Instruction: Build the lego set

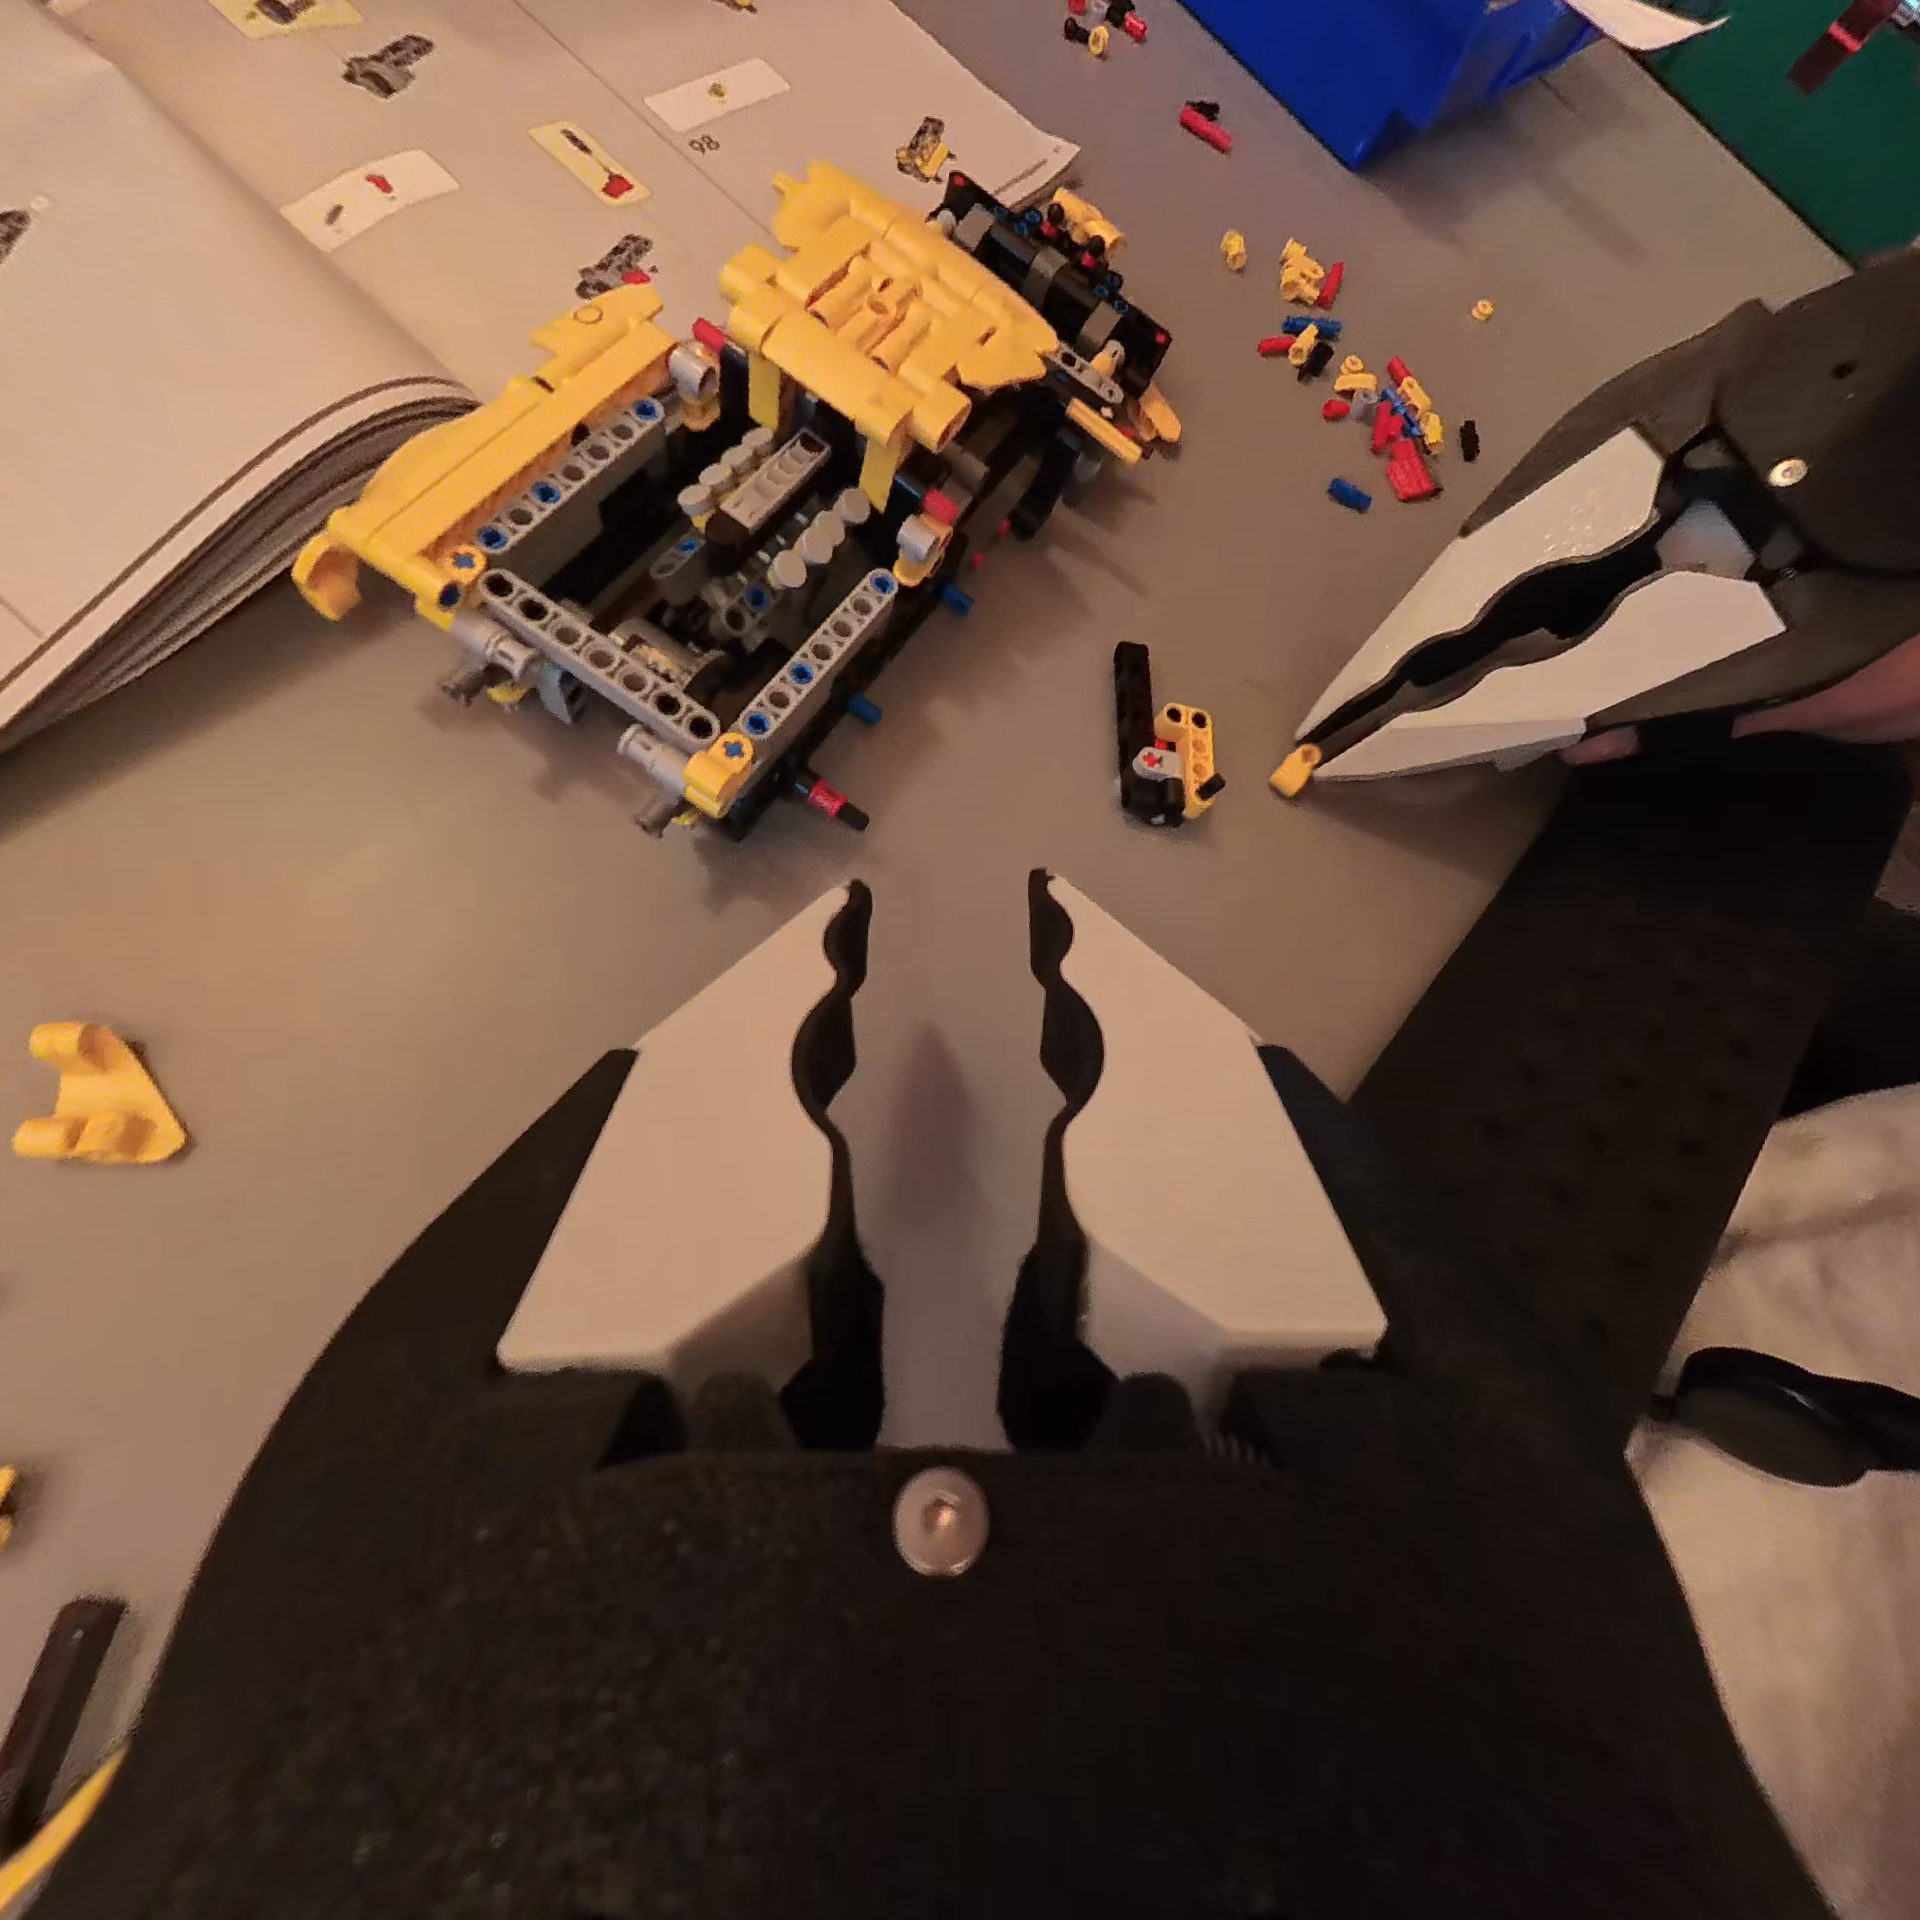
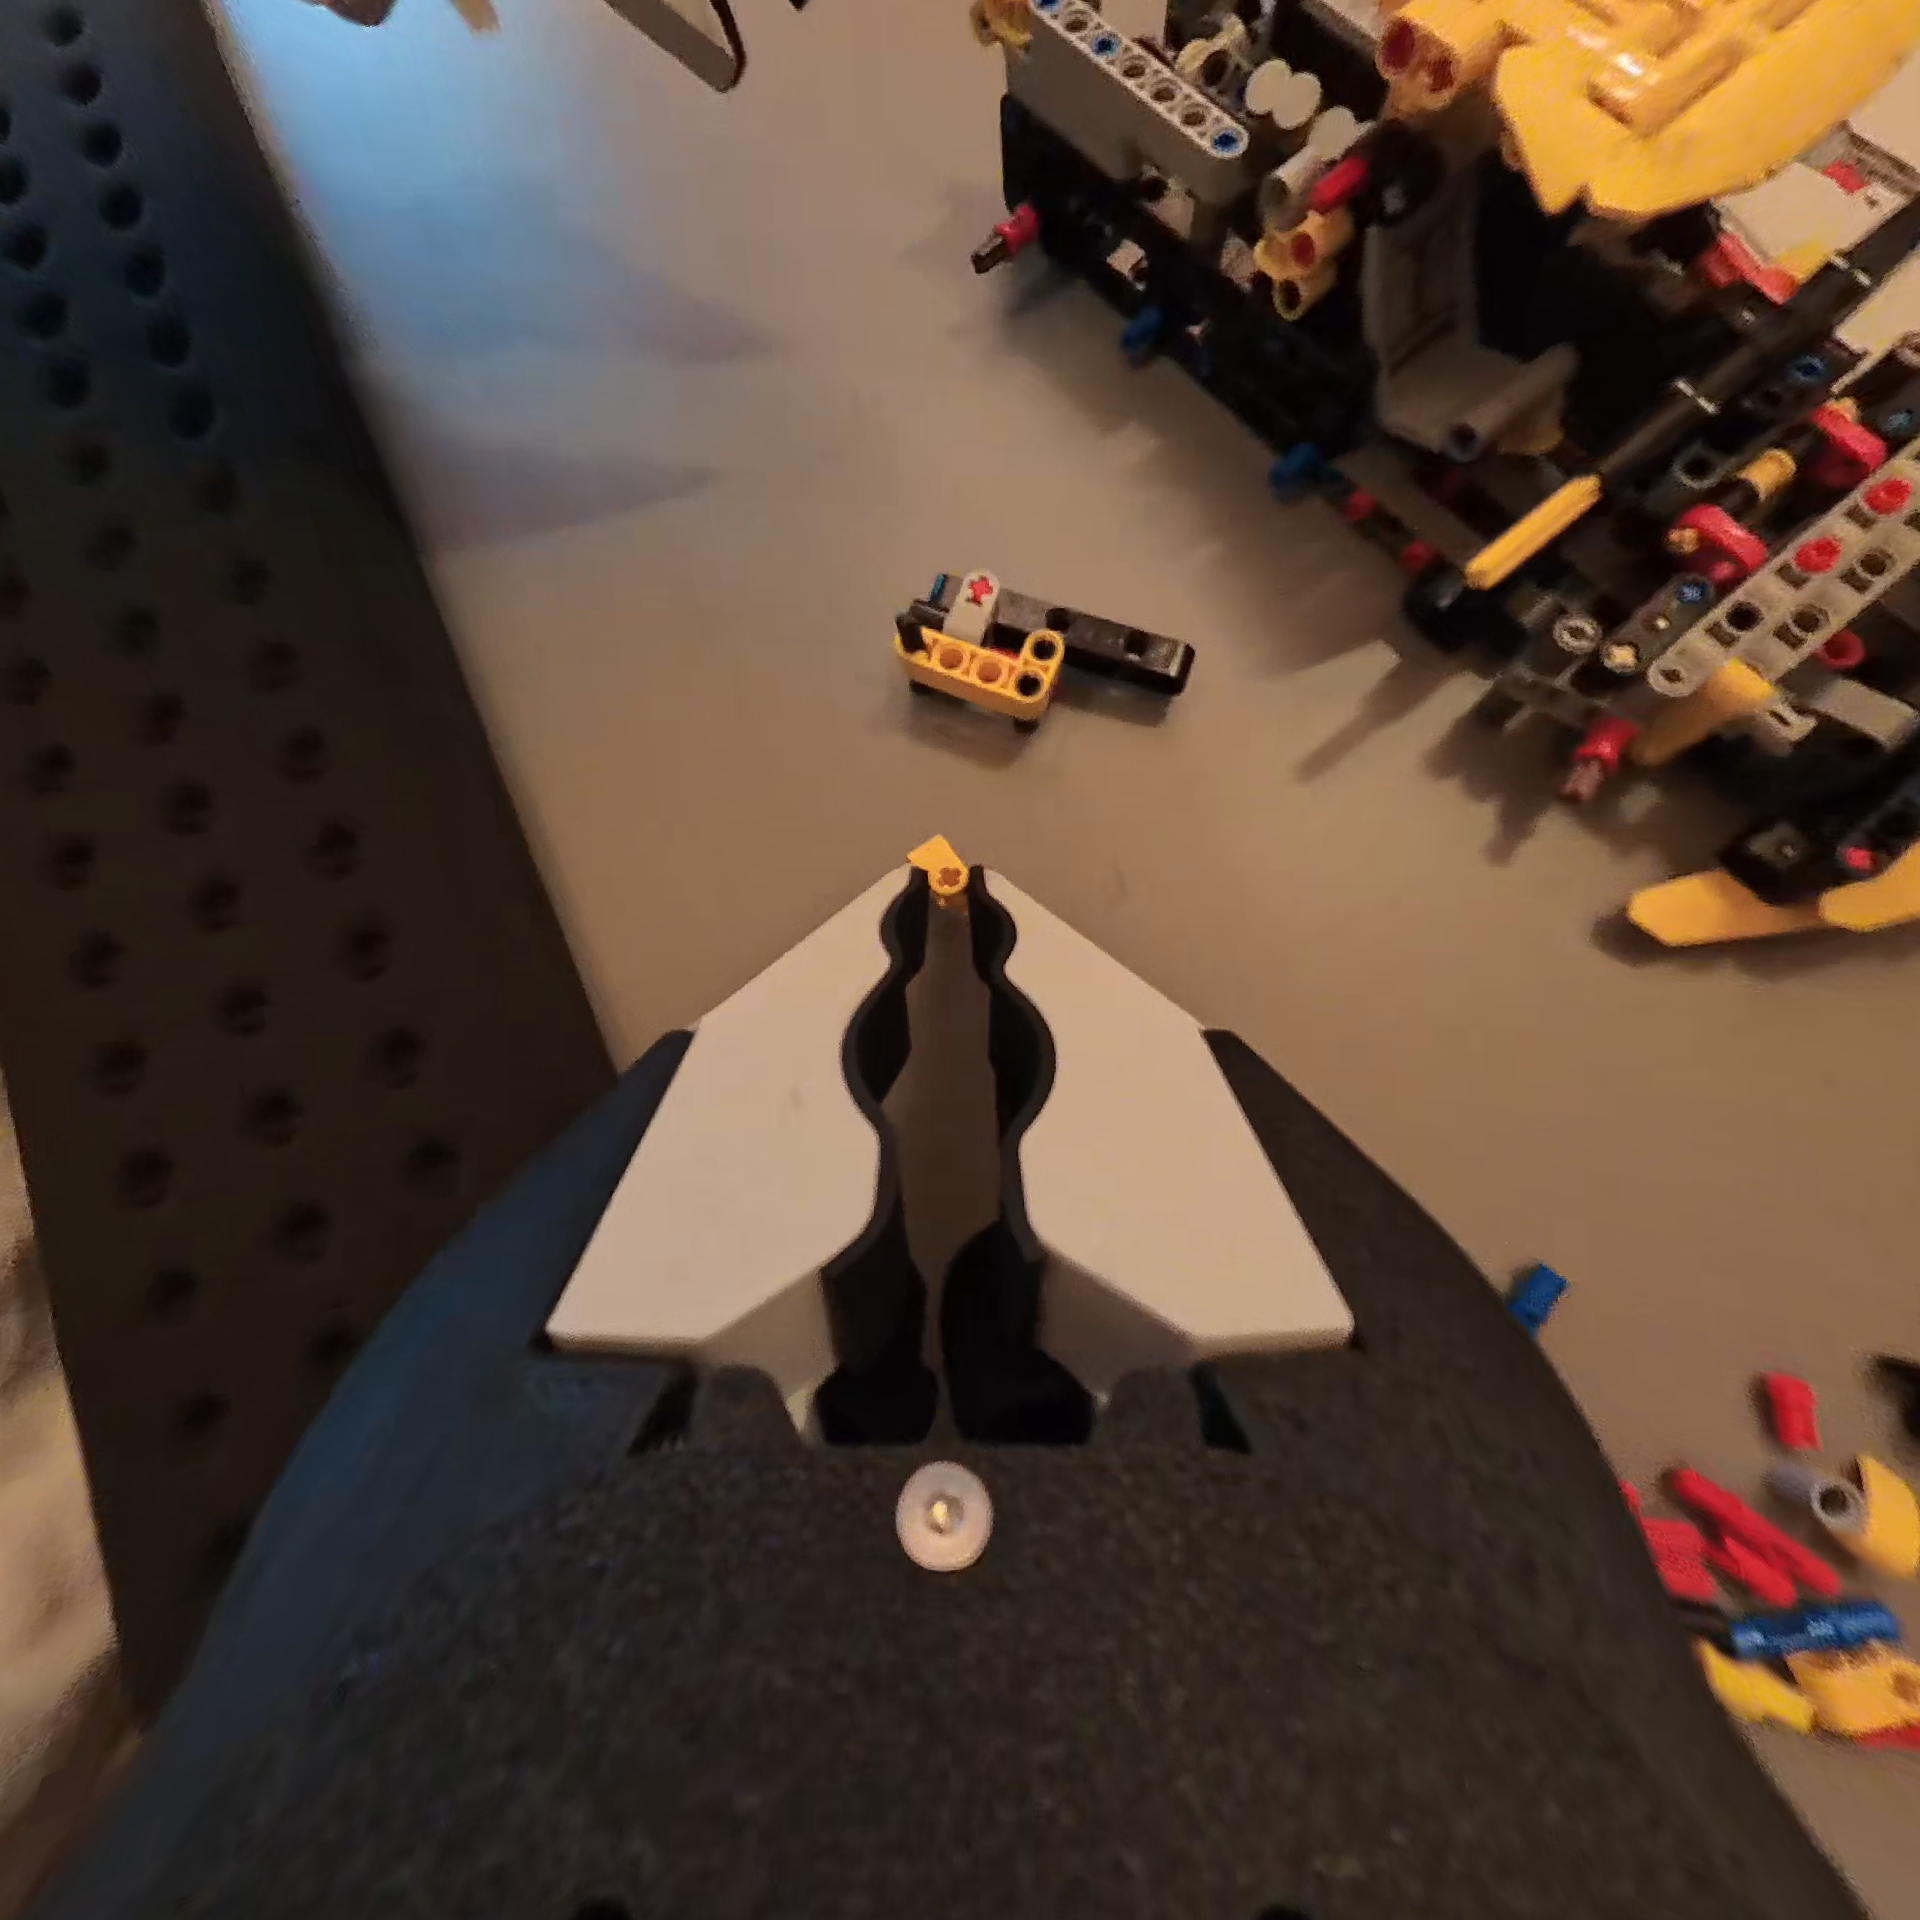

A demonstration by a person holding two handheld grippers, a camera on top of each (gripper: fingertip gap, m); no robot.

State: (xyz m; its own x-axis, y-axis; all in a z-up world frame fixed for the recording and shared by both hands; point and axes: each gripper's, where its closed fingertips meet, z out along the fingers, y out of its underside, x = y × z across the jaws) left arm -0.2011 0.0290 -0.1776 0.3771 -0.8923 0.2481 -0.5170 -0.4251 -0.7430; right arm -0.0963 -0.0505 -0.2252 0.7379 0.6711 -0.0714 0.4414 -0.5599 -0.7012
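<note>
while the left wrist view takes in most of the grey table (image 1: 312, 852), its edges cut things off: an open instruction booklet (image 1: 208, 312) runs out of frame at the far left, a yellow panel piece (image 1: 99, 1096) lies alone near the left edge, and a blue bin (image 1: 1392, 62) is clipped at the top. the left gripper (image 1: 943, 883) hovers over bare table with its fingers apart and nothing between them. beyond it sits the half-built yellow and black lego model (image 1: 748, 478), its long axis running diagonally from near left to far right, the open grey frame end toward the camera; inner parts are too dark to make out. to the right lies a small black and yellow subassembly (image 1: 1164, 743), its black beam pointing away. further right, the right gripper (image 1: 1311, 756) is clamped at its tips on a small yellow connector (image 1: 1294, 771), touching or just above the table. loose red, blue and yellow pieces (image 1: 1371, 416) are scattered behind. in the right wrist view, the connector (image 2: 943, 873) is partly hidden by the fingertips, and the model (image 2: 1558, 364) is cut off at right.
</note>
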